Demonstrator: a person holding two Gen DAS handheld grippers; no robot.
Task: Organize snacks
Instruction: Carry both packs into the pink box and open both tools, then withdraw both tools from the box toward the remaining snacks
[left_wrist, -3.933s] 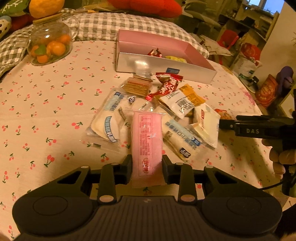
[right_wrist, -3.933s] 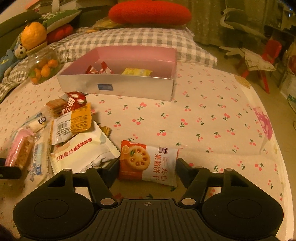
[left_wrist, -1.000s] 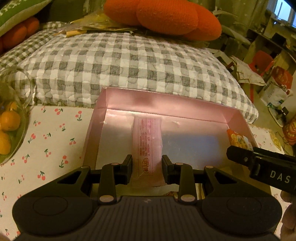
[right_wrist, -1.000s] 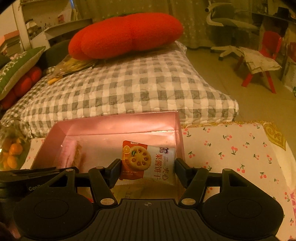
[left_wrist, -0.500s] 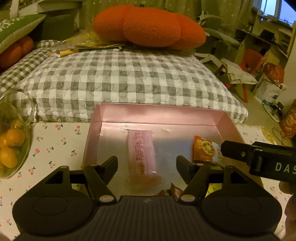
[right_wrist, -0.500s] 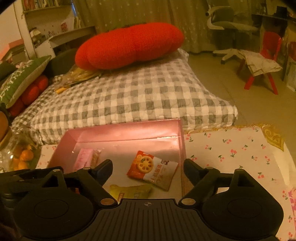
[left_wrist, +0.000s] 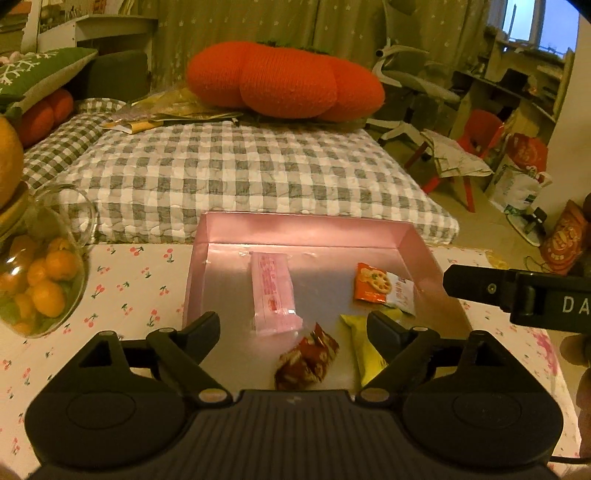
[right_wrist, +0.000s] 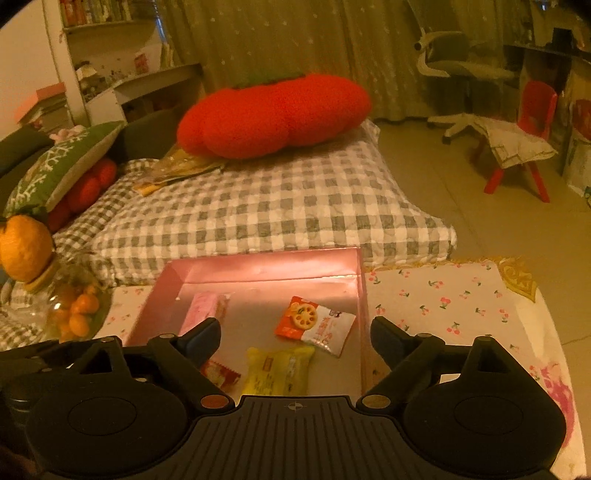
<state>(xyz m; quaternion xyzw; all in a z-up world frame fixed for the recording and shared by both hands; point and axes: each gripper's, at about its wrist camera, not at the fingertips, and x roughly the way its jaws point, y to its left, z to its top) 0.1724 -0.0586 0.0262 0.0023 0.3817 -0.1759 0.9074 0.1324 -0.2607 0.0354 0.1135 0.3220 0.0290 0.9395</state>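
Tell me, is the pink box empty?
No, the pink box holds four snack packets, among them a pink wafer pack and a yellow packet.

Each matte black claw (left_wrist: 293, 328) has ribbed housing, round side discs, brass-coloured screws and white lettering.

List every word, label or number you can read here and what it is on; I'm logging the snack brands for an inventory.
"DA", cut off by the picture edge: white letters on the right gripper.
Pink snack packet: red print, too small to read.
Orange-and-white biscuit packet: characters too blurred to read.
Yellow packet: label blurred.
Red packet: nothing legible.
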